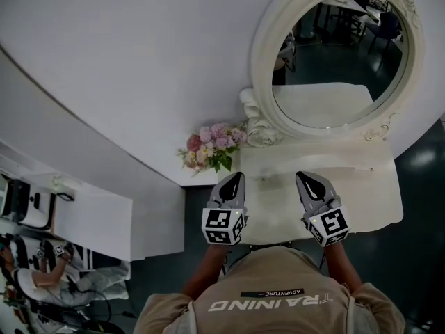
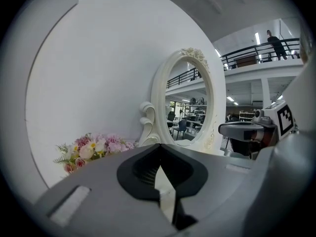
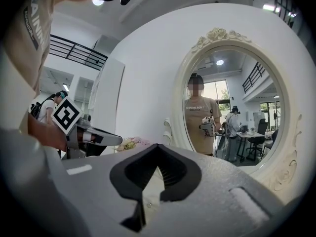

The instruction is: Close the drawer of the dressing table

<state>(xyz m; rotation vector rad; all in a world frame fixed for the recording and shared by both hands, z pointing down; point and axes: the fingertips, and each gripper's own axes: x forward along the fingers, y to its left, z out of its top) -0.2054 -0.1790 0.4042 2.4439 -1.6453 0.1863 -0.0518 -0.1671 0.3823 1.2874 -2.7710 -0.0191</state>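
Both pairs of jaws are pressed together on nothing. The left gripper [image 1: 238, 177] and right gripper [image 1: 304, 177] hover side by side above the dressing table [image 1: 375, 193], facing the mirror [image 1: 334, 54]. The drawer is hidden, presumably under the front edge, so the closed tips likely suit pushing it.

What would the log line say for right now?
left gripper: shut, empty | right gripper: shut, empty | both above dressing table, facing mirror | flowers left of mirror | drawer: not seen
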